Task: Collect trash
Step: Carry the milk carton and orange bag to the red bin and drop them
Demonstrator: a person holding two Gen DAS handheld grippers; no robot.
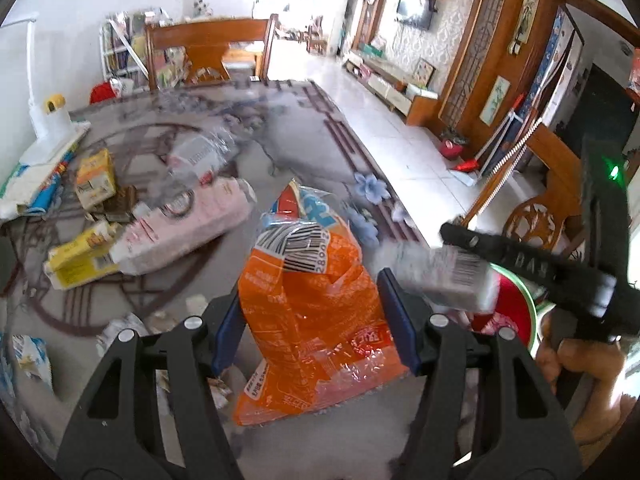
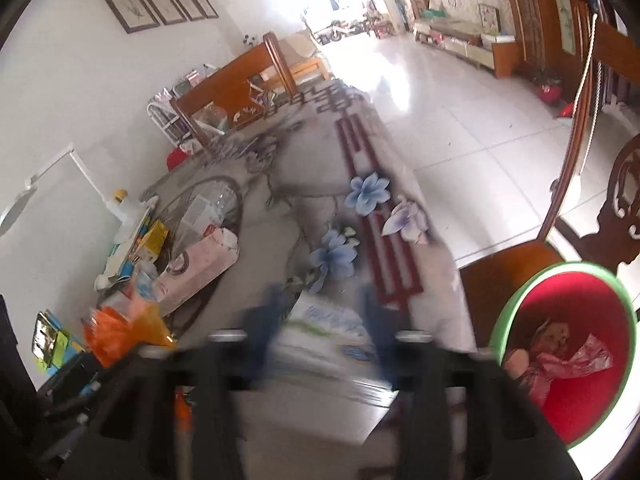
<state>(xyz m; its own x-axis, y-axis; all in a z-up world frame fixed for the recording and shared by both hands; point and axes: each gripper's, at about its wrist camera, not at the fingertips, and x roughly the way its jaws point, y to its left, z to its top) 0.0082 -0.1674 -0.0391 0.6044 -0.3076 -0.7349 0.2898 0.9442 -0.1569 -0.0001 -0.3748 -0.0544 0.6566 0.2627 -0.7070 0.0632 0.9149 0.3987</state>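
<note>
My left gripper (image 1: pixel 316 320) is shut on an orange plastic snack bag (image 1: pixel 308 304) and holds it upright over the table; the bag also shows in the right wrist view (image 2: pixel 120 332). My right gripper (image 2: pixel 320 320) is shut on a white-and-blue crumpled packet (image 2: pixel 324 328), blurred by motion; it shows in the left wrist view (image 1: pixel 444 276) beside a red basin with a green rim (image 2: pixel 560 360), which stands on a chair seat and holds pink wrapper scraps. More trash lies on the table: a pink package (image 1: pixel 188 224), a clear plastic bottle (image 1: pixel 200 152), yellow cartons (image 1: pixel 80 260).
The table (image 1: pixel 288 132) has a grey flowered cover. A white lamp base (image 1: pixel 48 120) and papers sit at its left. Wooden chairs (image 1: pixel 208 48) stand at the far end and at the right. Small scraps (image 1: pixel 120 328) lie near my left gripper.
</note>
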